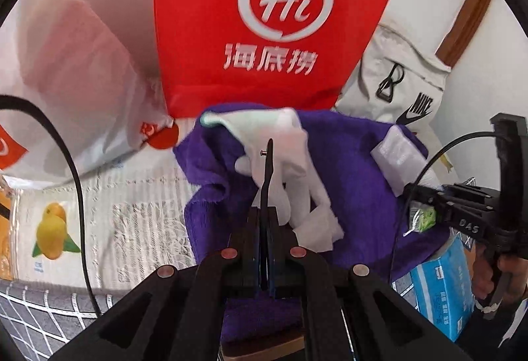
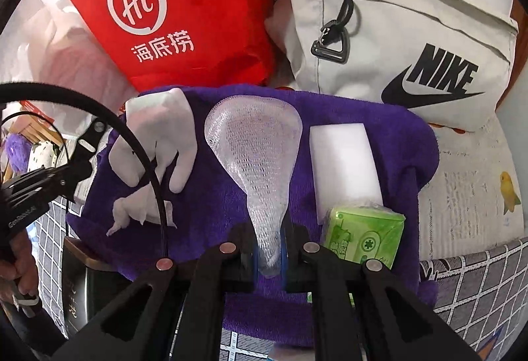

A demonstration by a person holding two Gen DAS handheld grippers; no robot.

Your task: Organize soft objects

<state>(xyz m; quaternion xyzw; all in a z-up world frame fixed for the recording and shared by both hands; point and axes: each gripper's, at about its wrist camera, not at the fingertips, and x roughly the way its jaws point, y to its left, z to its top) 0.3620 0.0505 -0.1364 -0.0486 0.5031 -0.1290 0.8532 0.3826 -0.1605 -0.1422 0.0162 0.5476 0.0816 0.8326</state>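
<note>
The red paper bag (image 1: 274, 27) with a white round logo stands at the back, stiff and flat-sided. Beside it leans a pale grey canvas backpack (image 2: 396, 30), matte, with a black buckle and black printed letters; the right wrist view shows it almost whole, the left wrist view only one corner. In front of both lies a purple towel (image 2: 330, 169), fluffy and thick, spread as a mat over a printed cloth.

On the towel lies a white cotton glove (image 1: 283, 143), soft and wrinkled. The left tool (image 1: 269, 149) is clenched, its thin fingers pressed together over the glove; whether they pinch the fabric I cannot tell.

The right tool (image 2: 269, 248) is clenched on the narrow end of a translucent foam net sleeve (image 2: 254, 146), which widens to a rounded top and rests on the towel's middle. This sleeve is visible only in the right wrist view.

To its right lies a white sponge block (image 2: 343, 162), smooth and rectangular, and just below it a small green tissue pack (image 2: 363, 238) in glossy wrap.
</note>
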